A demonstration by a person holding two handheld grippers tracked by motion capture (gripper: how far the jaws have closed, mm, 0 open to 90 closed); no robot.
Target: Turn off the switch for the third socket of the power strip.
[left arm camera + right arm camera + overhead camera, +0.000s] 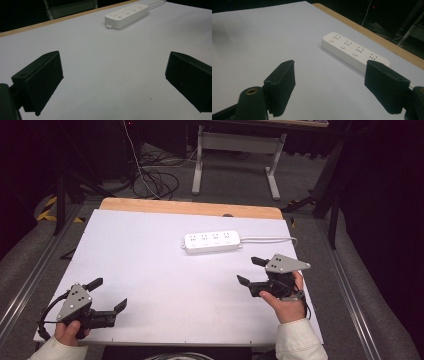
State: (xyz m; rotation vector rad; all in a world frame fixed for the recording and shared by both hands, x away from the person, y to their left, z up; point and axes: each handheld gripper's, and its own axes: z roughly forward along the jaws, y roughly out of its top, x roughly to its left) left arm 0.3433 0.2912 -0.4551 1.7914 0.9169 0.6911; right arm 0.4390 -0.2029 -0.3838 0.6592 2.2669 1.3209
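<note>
A white power strip with several sockets and buttons lies flat on the white table top, right of centre, its white cord running off to the right. In the left gripper view the power strip sits far ahead; in the right gripper view the power strip lies close, just beyond the jaws. My left gripper rests low at the near left corner, jaws wide apart and empty. My right gripper hovers near the right edge, a short way in front of the strip, open with nothing between its jaws.
A wooden strip borders the table's far edge. Beyond it stand a white metal table frame and loose cables on the floor. Grey rails run along both sides of the table.
</note>
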